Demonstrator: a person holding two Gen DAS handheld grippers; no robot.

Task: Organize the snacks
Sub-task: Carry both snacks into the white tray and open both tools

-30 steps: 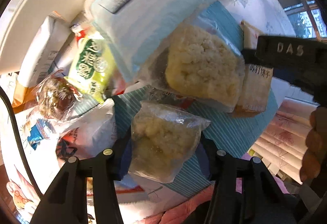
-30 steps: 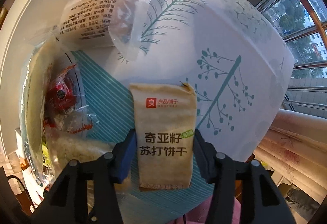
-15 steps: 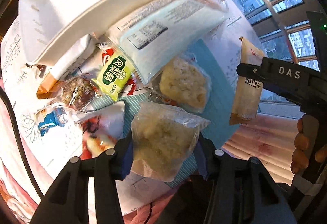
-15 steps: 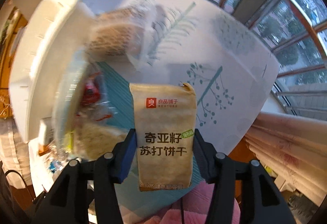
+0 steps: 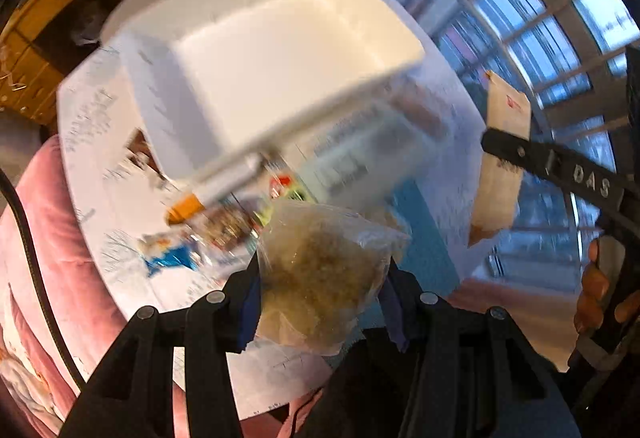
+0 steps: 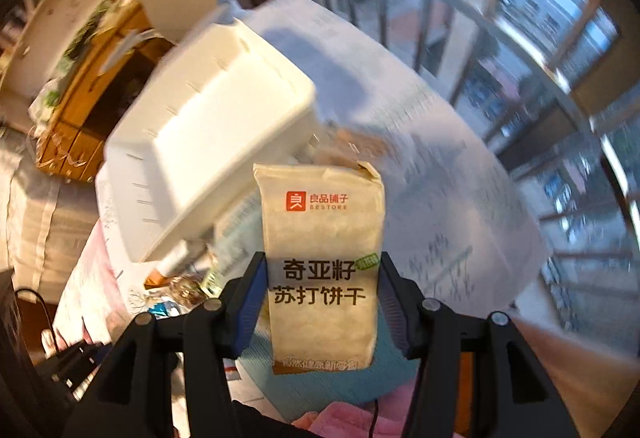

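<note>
Above table, both packets higher.

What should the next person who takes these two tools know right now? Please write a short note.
Left hand-held gripper: shut on a clear bag of crumbly snack, held above the table.
Right hand-held gripper: shut on a beige cracker packet, also in the air.
White bin: on the round table, and it looks empty inside.
Other snacks: loose in a blurred pile on the table in front of the bin.
Done: two packs picked up. Nothing seems sorted yet.
Left: probably put both packs into the bin, then collect the pile.
</note>
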